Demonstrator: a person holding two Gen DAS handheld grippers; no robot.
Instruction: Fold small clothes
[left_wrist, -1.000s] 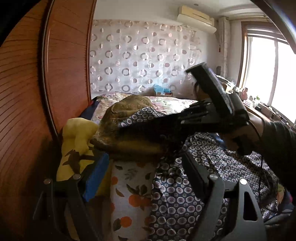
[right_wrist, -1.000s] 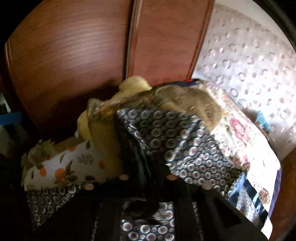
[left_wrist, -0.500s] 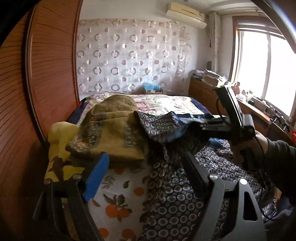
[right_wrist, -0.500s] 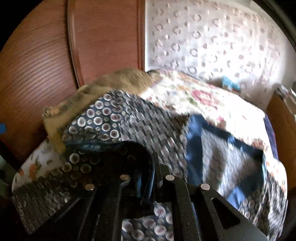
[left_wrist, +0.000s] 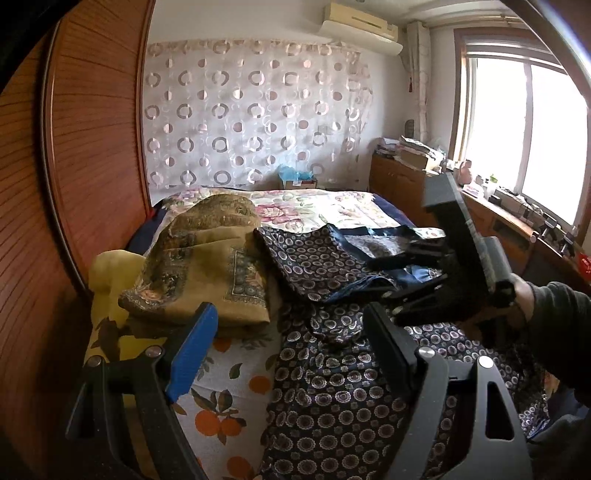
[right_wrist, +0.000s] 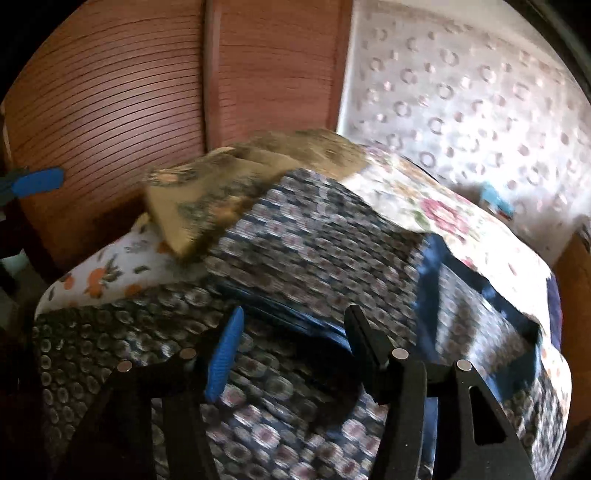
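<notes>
With both tongs apart, right tongs just opening to drop the navy patterned cloth, left tongs empty: pull back cleanly without dragging the fold beside the ochre folded cloth near the bed's front edge.

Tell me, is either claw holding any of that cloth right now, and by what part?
Neither. The right claw has just been opening, and the dark circle-patterned cloth lies loose on the bed. The left claw stands open with nothing in it.
</notes>
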